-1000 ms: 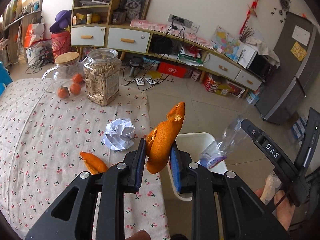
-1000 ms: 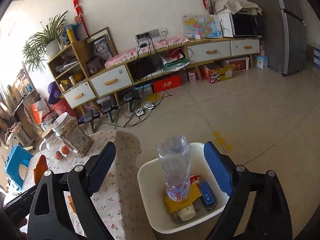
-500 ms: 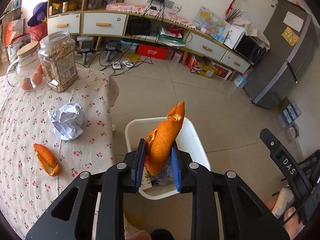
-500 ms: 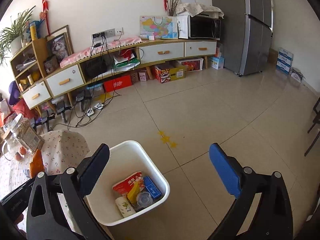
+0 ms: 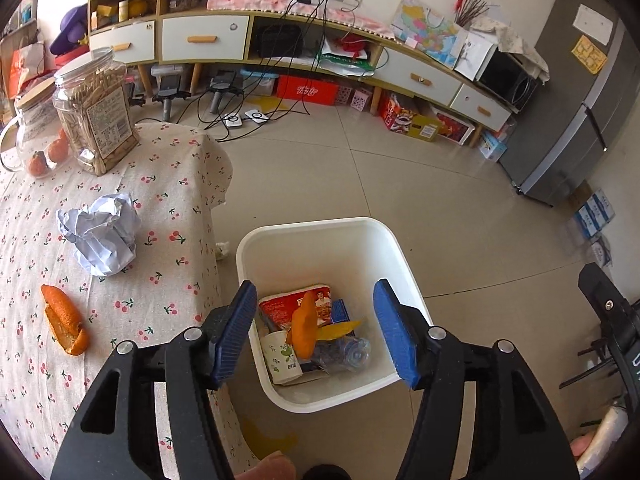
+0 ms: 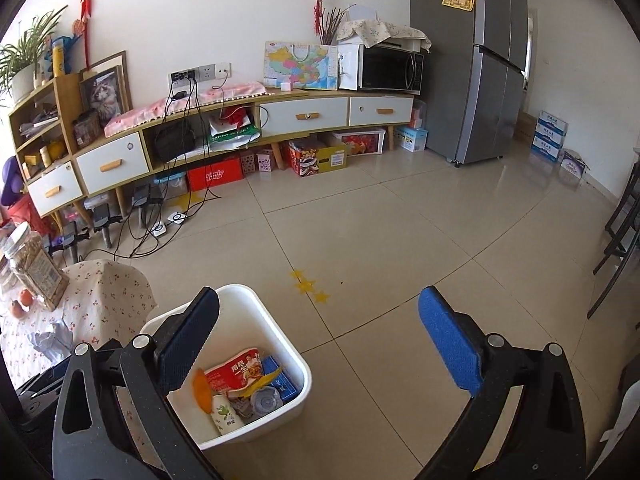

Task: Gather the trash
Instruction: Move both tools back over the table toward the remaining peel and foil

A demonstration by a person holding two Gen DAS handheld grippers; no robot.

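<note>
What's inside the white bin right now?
White bin holds orange peel, red wrapper, paper cup, plastic bottle, blue box. Anything underneath is covered.

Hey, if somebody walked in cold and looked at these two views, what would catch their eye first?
Probably the white bin on the floor beside the table, with a piece of orange peel inside it between the open blue pads of the left gripper, whose jaws have just been opening. Next, the crumpled paper ball and another orange peel lying on the cherry-print tablecloth.
</note>
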